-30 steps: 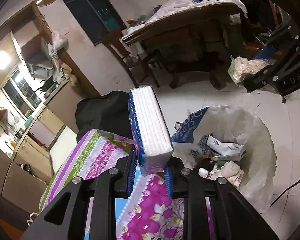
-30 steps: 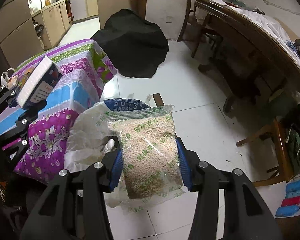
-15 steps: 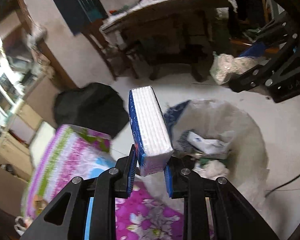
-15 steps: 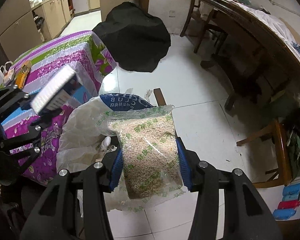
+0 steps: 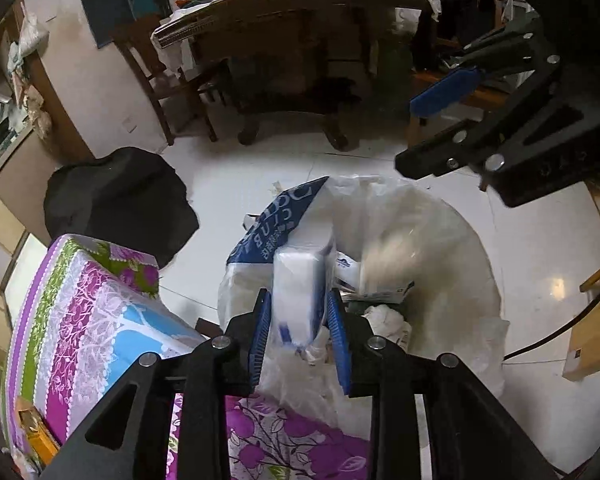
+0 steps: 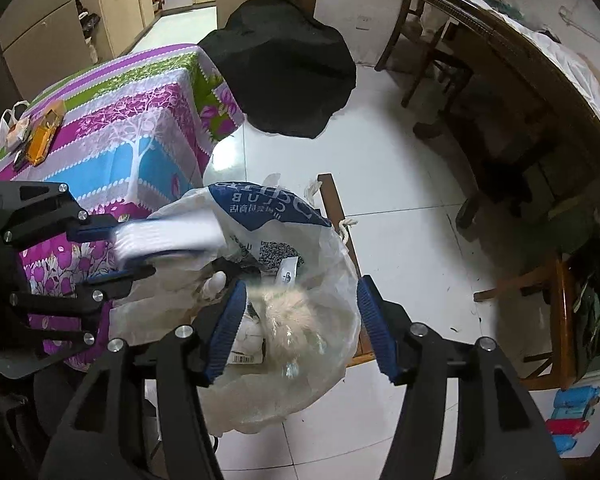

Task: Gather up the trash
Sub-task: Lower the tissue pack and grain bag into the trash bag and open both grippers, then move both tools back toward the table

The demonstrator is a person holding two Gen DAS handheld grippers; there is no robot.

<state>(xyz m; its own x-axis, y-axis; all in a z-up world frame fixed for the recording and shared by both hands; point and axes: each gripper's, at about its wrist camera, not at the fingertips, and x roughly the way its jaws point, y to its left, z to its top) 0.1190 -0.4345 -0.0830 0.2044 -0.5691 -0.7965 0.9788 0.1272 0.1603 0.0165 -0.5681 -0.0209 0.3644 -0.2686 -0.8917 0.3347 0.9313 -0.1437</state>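
- Left hand-held gripper (image 5: 298,330) has its blue pads spread a little wider than the white and blue tissue pack (image 5: 298,294), which sits blurred between them, seemingly loose rather than pinched, right above the bag mouth
- Right hand-held gripper (image 6: 300,326) is spread wide with nothing between its pads; below it a blurred pale grain packet (image 6: 290,320) lies inside the trash bag (image 5: 452,240)
- The white plastic trash bag stands on the white tiled floor (image 6: 400,208), with crumpled paper and wrappers in it and a blue printed flap (image 6: 268,204) at its far rim
- Just beside the bag is the bench (image 6: 132,120) under a purple, green and blue floral cloth, carrying an orange packet (image 6: 44,134)
- Beyond lie a black bundle (image 6: 284,68) on the floor and a dark wooden table (image 5: 300,12) with chairs
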